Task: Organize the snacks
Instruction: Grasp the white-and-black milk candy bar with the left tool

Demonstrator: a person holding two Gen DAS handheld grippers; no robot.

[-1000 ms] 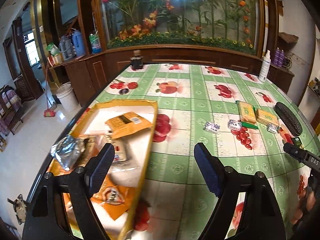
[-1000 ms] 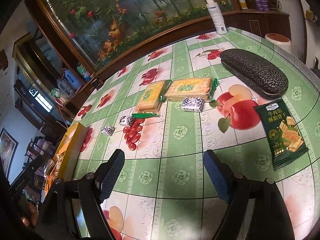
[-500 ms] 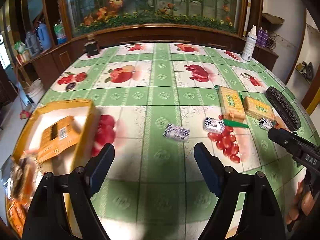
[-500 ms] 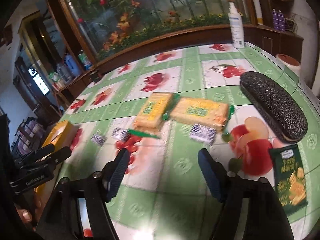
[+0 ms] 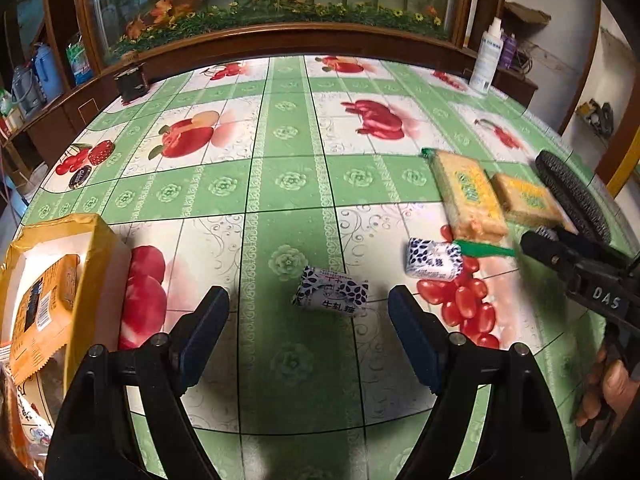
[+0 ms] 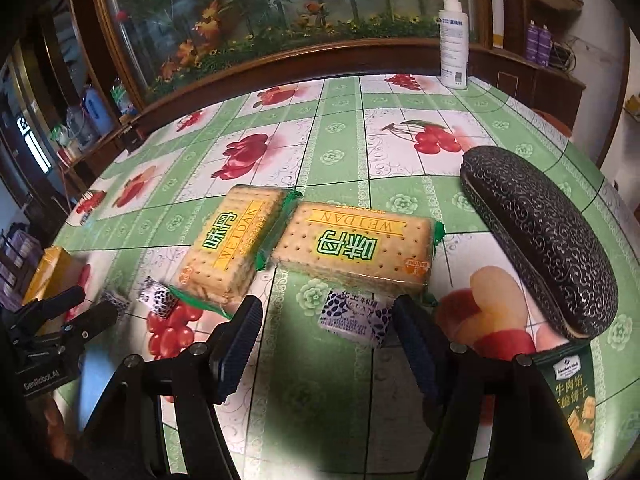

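While both gape empty, left claw (image 5: 308, 312) faces one candy (image 5: 330, 293); right claw (image 6: 327, 332) faces another candy (image 6: 353, 317).

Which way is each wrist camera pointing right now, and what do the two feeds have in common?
Left wrist: low over the table, facing the far cabinet; a blue-white candy lies ahead of the open left gripper; yellow tray at left, right gripper and hand at right.
Right wrist: low, facing the same way; another candy between the open fingers, the left gripper at left.
Shared: two cracker packs, spectacle case, spray bottle.
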